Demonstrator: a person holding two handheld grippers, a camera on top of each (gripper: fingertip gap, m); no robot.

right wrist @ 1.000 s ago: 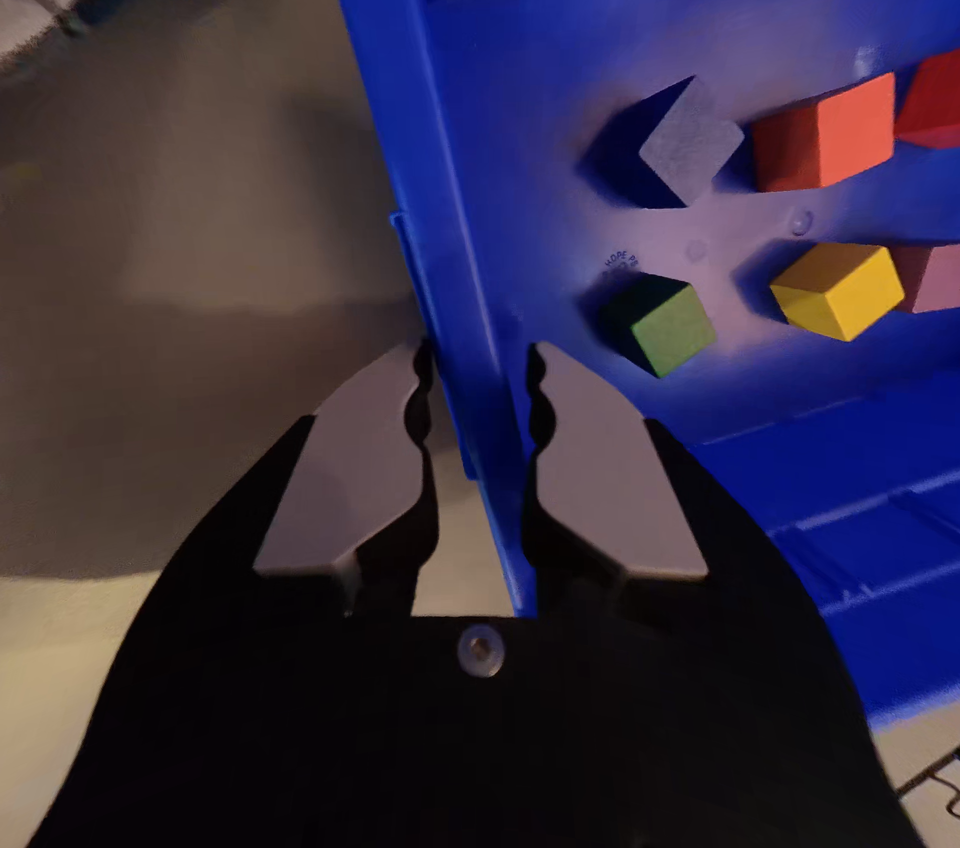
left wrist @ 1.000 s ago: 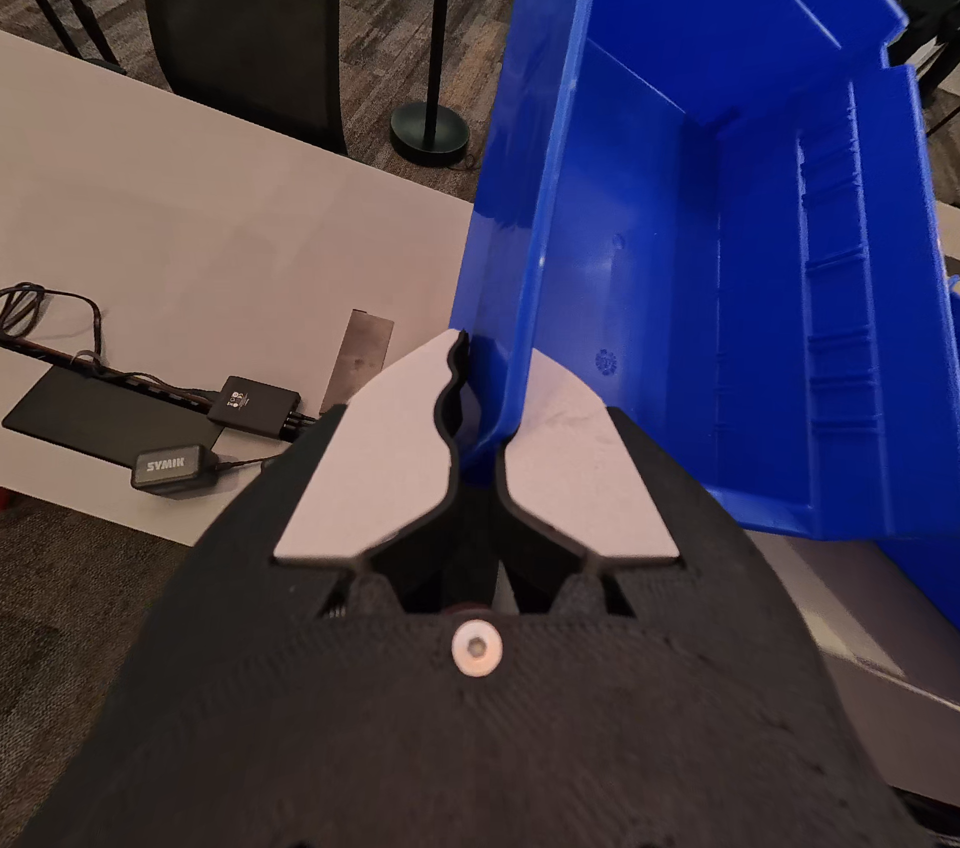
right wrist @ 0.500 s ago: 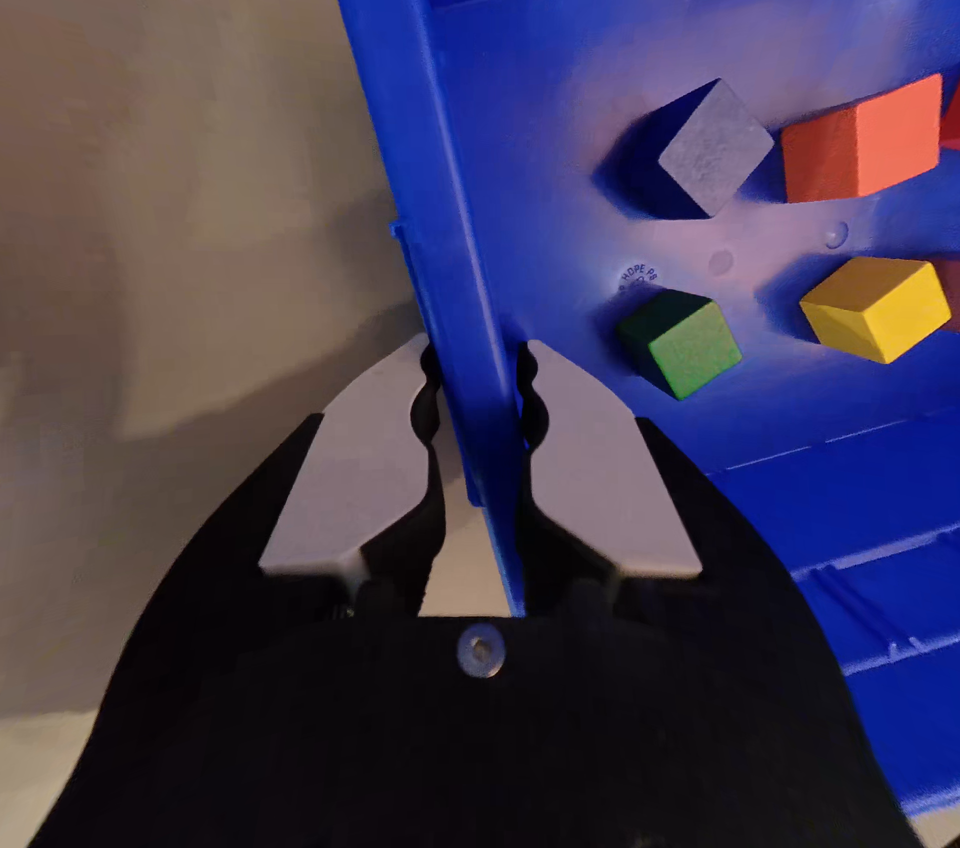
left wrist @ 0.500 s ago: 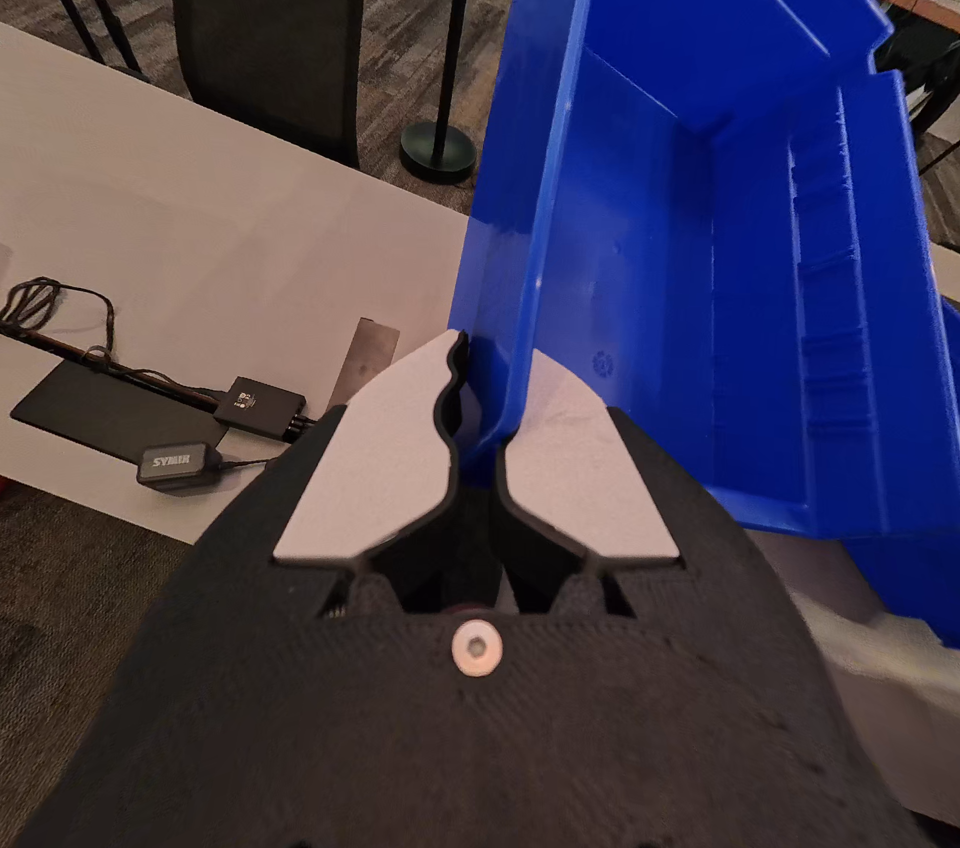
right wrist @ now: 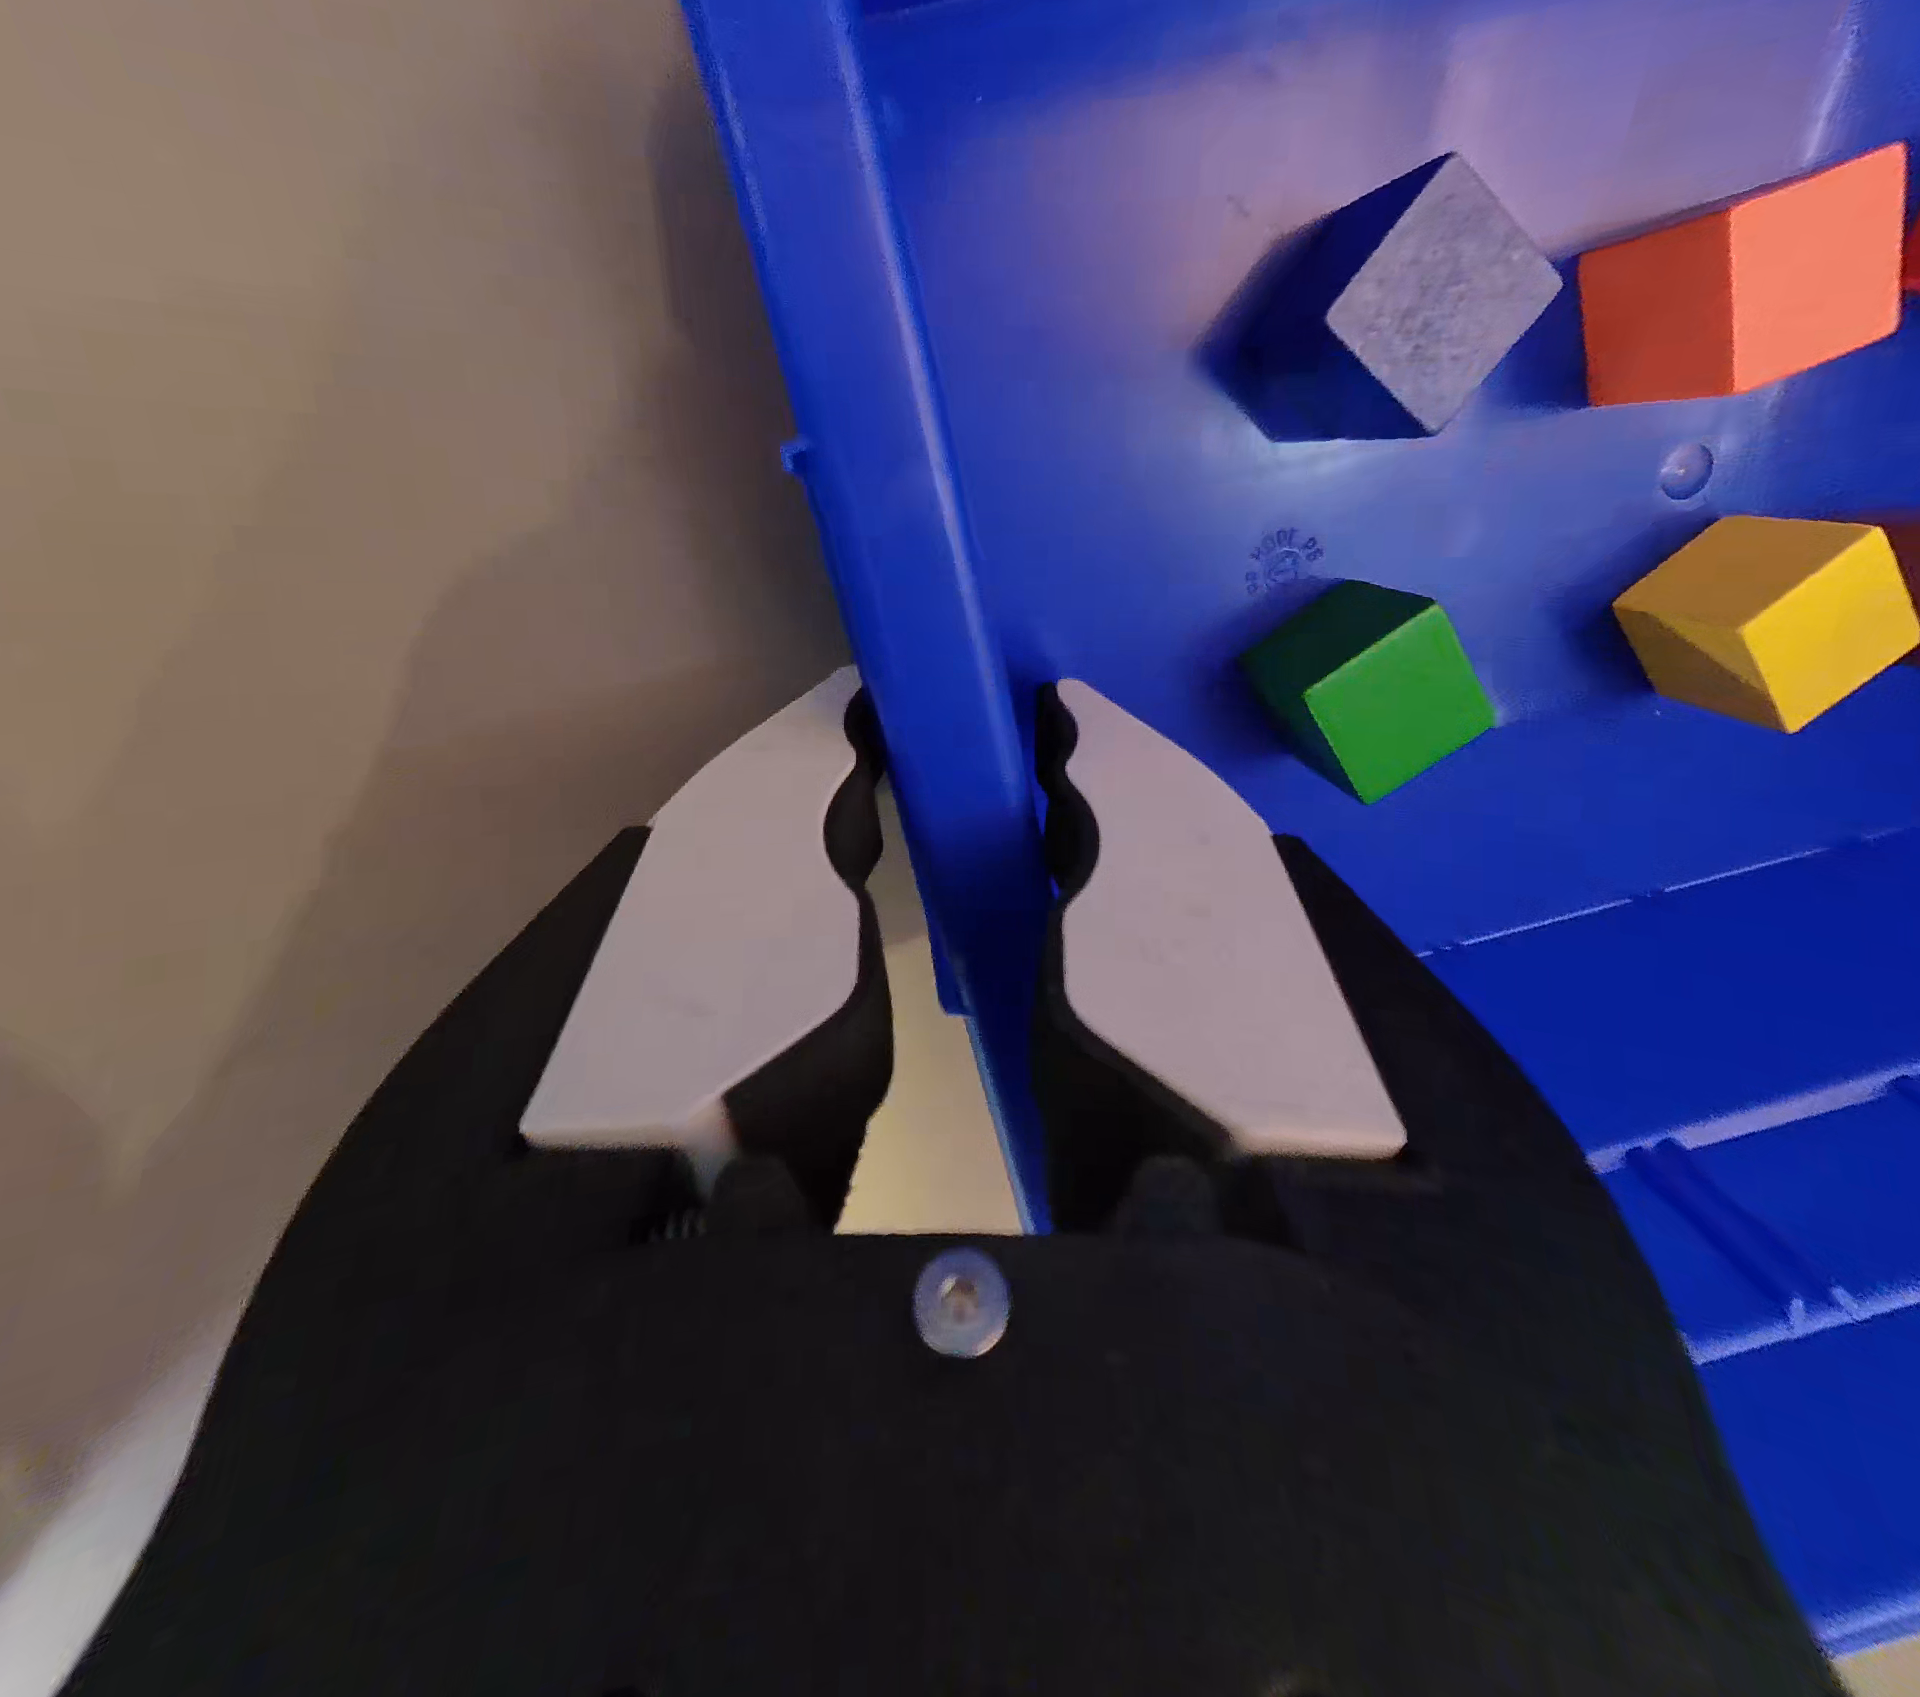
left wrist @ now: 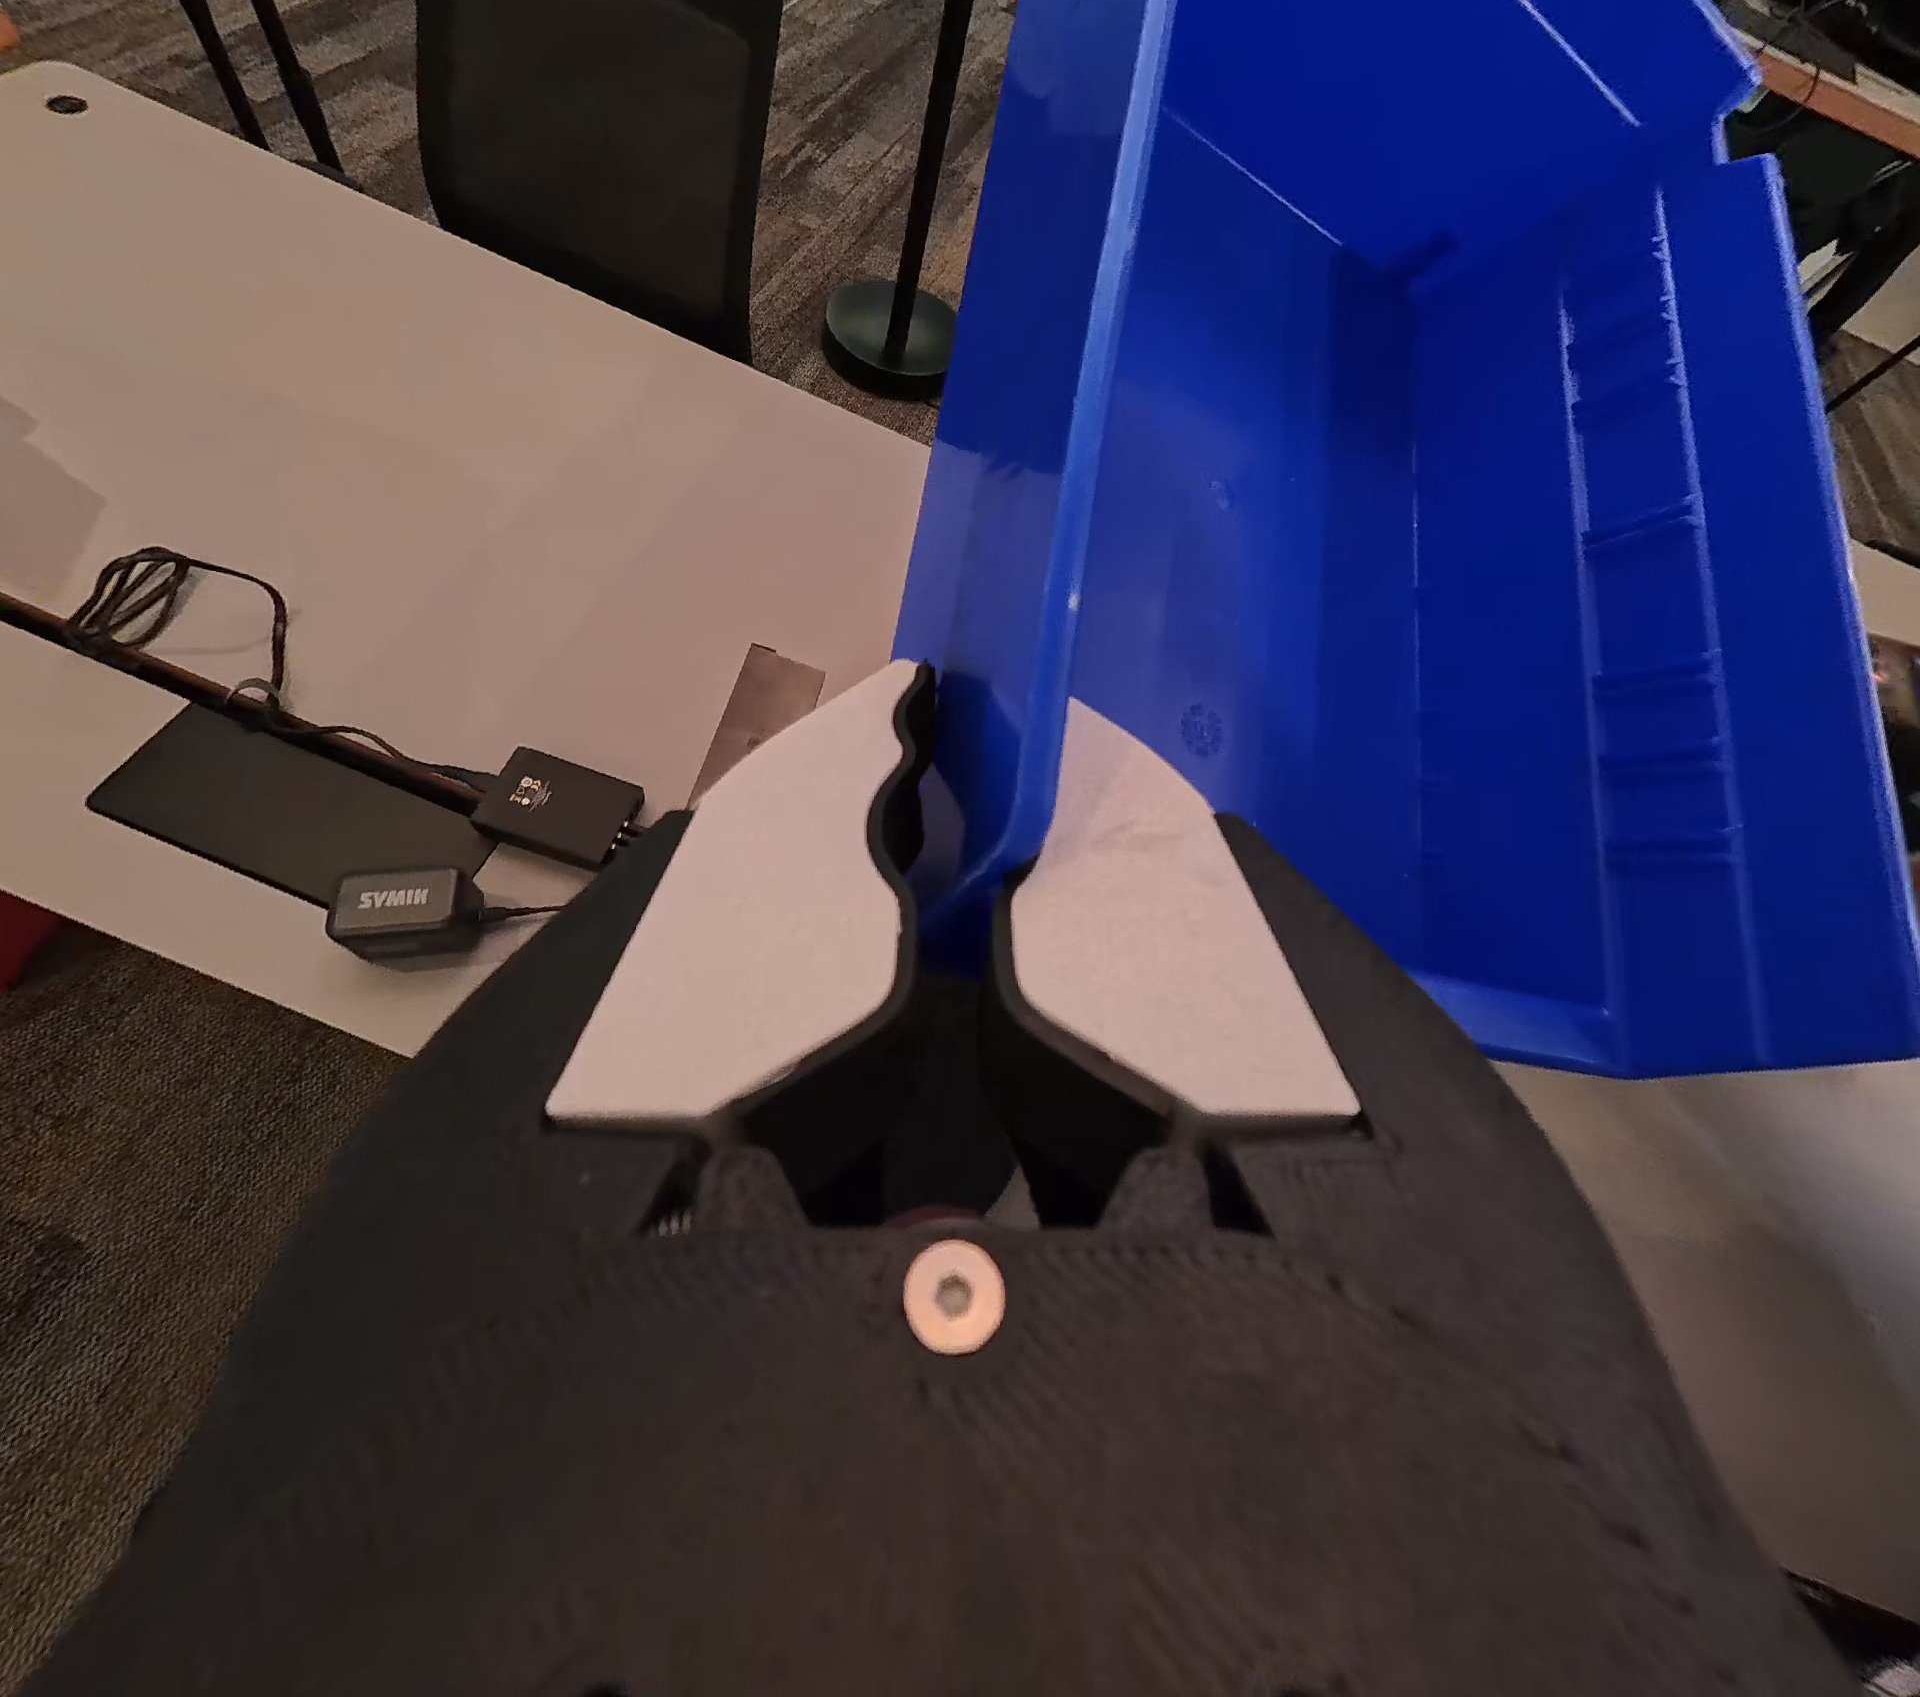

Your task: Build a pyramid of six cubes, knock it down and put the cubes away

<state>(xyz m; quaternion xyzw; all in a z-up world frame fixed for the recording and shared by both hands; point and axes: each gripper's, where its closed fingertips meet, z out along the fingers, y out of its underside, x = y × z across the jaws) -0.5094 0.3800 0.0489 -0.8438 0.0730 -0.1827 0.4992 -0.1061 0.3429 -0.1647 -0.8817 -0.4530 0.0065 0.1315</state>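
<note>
Left wrist view: left gripper [left wrist: 982, 774] clenched on wall of empty blue bin [left wrist: 1299, 504], raised over white table [left wrist: 416, 452].

Right wrist view: right gripper [right wrist: 951, 712] clamped on another blue bin's wall [right wrist: 894, 504]; inside, blue cube [right wrist: 1439, 297], orange cube [right wrist: 1756, 276], green cube [right wrist: 1382, 691], yellow cube [right wrist: 1787, 619] (two more cut off at edge).

left gripper [left wrist: 961, 774]: black body | pale grey fingers [left wrist: 758, 899] | silver screw | right gripper [right wrist: 951, 774]: same

A white table [left wrist: 436, 442] runs across the left. Beyond it, a black mesh chair [left wrist: 592, 99] and a black pole stand [left wrist: 894, 317] sit on grey patterned carpet [left wrist: 852, 89].
</note>
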